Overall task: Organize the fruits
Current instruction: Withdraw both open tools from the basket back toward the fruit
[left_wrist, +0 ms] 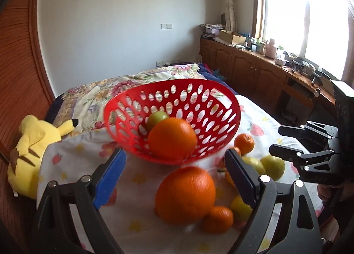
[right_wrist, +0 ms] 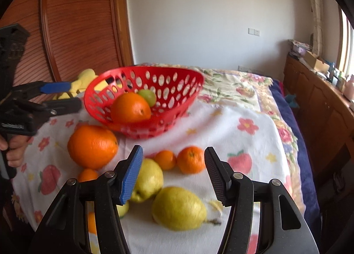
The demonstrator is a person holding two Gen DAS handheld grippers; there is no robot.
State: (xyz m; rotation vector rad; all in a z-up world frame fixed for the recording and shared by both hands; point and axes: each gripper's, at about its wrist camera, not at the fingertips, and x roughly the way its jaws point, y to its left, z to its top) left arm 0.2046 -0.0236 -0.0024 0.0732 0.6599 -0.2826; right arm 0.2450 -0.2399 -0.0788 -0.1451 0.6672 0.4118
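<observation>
Left wrist view shows the left gripper (left_wrist: 174, 170) with its jaws wide apart and nothing in them. A big orange (left_wrist: 185, 195) lies on the white cloth (left_wrist: 137, 178) just in front, between the two jaws but not touching them. Behind it stands the red basket (left_wrist: 230, 101), tipped a little, with another orange (left_wrist: 172, 137) and a small green fruit (left_wrist: 157, 118) inside.

In the right wrist view, the right gripper (right_wrist: 173, 175) is also wide open and holds nothing. A yellow pear (right_wrist: 179, 208) lies close under it, a second pear (right_wrist: 150, 178) is just beside that one, and two small mandarins (right_wrist: 191, 160) sit a bit further on.

The big orange looks round, firm and fairly heavy, and its skin may slip. The best hold is likely across its widest middle. The pear looks softer and can bruise, so a gentle squeeze on its fat part seems right.
</observation>
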